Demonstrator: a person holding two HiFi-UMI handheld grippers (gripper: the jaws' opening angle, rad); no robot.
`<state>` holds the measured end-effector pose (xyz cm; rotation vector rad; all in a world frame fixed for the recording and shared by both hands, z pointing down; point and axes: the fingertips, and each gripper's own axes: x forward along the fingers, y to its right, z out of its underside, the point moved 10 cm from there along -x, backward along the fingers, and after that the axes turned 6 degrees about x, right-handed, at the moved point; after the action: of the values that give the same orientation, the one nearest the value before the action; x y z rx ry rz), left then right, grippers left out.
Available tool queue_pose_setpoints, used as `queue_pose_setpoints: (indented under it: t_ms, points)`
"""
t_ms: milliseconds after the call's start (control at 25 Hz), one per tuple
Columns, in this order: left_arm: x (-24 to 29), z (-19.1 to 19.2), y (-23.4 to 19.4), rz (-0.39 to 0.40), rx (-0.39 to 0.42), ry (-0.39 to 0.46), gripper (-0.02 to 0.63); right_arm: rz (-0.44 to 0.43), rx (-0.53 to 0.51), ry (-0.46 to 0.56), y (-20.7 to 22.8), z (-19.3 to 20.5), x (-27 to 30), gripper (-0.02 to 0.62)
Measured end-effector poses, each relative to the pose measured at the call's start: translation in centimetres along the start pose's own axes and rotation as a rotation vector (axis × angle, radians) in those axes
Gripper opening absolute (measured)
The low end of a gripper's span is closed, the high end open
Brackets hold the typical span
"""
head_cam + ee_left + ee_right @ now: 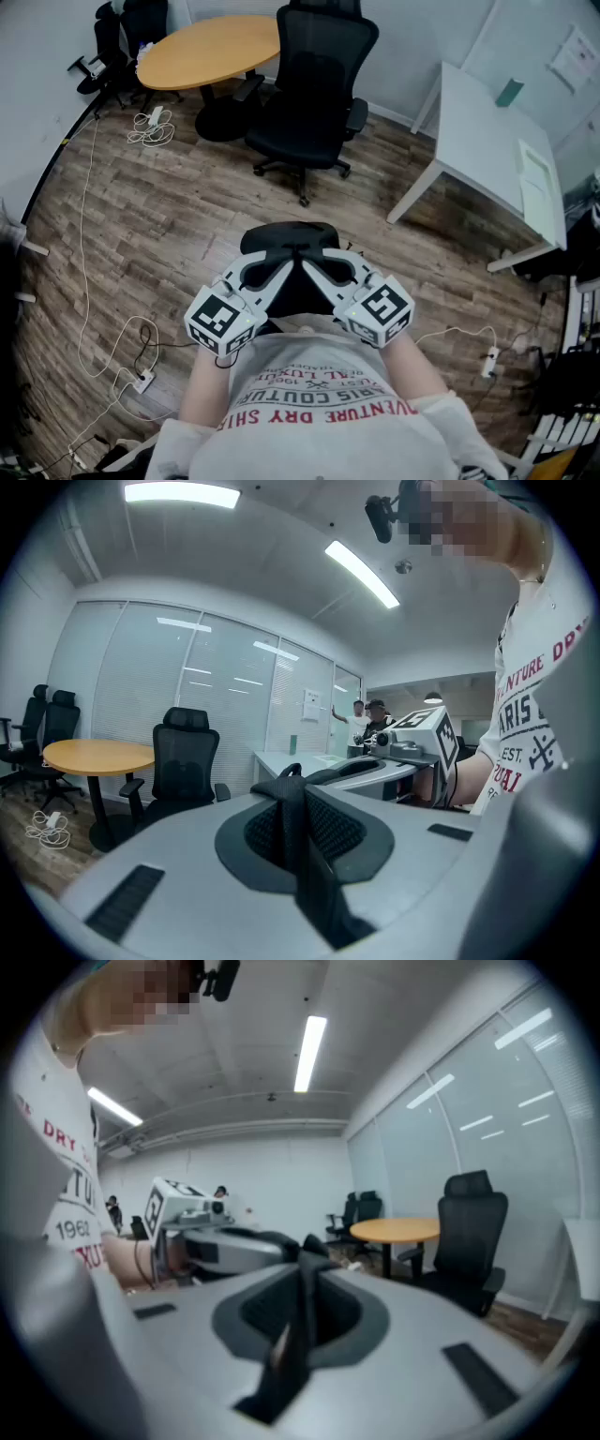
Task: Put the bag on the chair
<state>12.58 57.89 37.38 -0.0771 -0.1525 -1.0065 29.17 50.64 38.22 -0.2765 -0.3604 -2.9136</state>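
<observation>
Wood-topped round table (211, 52) at left, with a black office chair (314, 94) just beside it: the chair stands well apart from the person, across a stretch of plank floor (141, 216), and the bag is not yet on it. Nearer the camera, the left gripper (287, 266) and the right gripper (313, 266) meet tip to tip in front of the person's chest. Each has its jaws closed down on the top of a black bag (289, 236), which hangs beneath them clear of the floor. Both gripper views show the jaws pressed nearly together on a thin dark band. It appears to be a strap or a fold of fabric, though which cannot be told. The bag looks soft and fairly light, likely to sag and swing while carried. A hold at the top, as here, looks the surest, leaving the body free to settle onto the seat. At right stands a white desk (487, 141), off the line to the chair.
</observation>
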Motion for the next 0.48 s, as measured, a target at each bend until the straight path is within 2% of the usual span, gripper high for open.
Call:
queue_pose_setpoints:
  t_ms: [480]
  points:
    - [1.7,-0.1,-2.3,0.021,-0.007,-0.018,0.052,0.025,0.039,0.001,2.0,-0.3,1.4,0.054]
